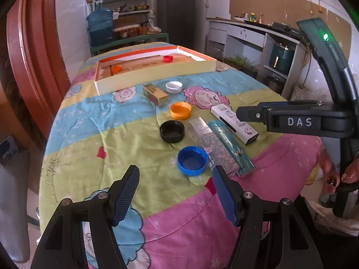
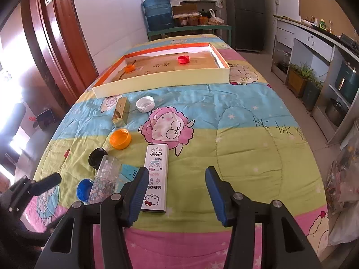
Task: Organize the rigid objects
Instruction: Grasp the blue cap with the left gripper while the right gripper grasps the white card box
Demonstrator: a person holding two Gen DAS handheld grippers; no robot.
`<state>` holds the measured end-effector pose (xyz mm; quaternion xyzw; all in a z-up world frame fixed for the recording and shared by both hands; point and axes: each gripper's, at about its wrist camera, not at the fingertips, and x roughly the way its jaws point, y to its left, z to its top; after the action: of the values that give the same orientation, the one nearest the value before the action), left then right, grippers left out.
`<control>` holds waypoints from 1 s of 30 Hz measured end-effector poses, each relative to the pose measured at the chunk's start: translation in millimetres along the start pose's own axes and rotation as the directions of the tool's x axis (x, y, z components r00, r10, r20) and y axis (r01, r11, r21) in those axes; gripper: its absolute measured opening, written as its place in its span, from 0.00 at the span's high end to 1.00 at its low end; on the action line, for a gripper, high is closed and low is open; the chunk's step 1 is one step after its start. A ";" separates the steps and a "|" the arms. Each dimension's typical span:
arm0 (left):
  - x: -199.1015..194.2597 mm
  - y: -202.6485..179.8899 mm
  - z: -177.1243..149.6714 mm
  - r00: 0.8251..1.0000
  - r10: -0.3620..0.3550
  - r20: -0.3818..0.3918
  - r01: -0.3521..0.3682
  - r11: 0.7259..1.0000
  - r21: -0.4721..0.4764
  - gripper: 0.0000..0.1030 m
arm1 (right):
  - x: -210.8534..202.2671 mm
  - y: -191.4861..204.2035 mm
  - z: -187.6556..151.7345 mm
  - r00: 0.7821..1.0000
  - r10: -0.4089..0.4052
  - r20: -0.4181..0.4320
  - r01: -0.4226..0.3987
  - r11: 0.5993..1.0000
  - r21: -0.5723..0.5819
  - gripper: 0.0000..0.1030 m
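Our left claw (image 1: 176, 198) hangs released, nothing between its blue ribbed pads, and just ahead of it lies the round blue plastic cap (image 1: 192, 160). Beside that cap, toward the right pad, rest the clear glitter-filled tube (image 1: 213, 144) and the teal box (image 1: 231, 144). Further out sit the black lid (image 1: 172, 131), orange lid (image 1: 180, 110), gold carton (image 1: 155, 94) and white cap (image 1: 173, 87). Our right claw (image 2: 177, 192) is likewise released and empty; the white cartoon-printed tin (image 2: 156, 177) lies by its left pad. Farthest off, the shallow cardboard tray (image 2: 161, 81) holds a red cap (image 2: 183, 59) and a small orange cap (image 2: 129, 68).
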<state>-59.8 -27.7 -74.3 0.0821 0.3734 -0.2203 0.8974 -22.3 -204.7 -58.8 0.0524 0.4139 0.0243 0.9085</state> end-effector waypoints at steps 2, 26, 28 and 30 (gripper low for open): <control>5.8 -0.6 0.4 1.000 -0.009 -0.008 0.009 1.000 -0.002 0.33 | -0.6 -0.1 0.2 1.000 -0.002 0.000 0.002 1.000 -0.003 0.49; 24.4 10.9 14.4 1.000 -0.001 0.014 0.002 0.996 -0.087 0.71 | 10.3 9.5 -3.2 0.999 0.019 -0.048 -0.021 0.999 -0.039 0.49; 24.6 13.1 15.0 1.000 -0.002 0.013 0.003 0.995 -0.098 0.71 | 13.3 11.5 -3.9 0.998 0.012 -0.060 -0.015 0.999 -0.044 0.49; 25.3 14.6 16.5 1.000 0.000 0.010 0.001 0.994 -0.108 0.71 | 14.8 13.3 -4.0 0.998 0.002 -0.060 -0.005 0.999 -0.052 0.49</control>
<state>-26.9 -28.3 -80.7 0.0320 0.3803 -0.2004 0.9023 -15.6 -189.9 -71.0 0.0287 0.4400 0.0382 0.8967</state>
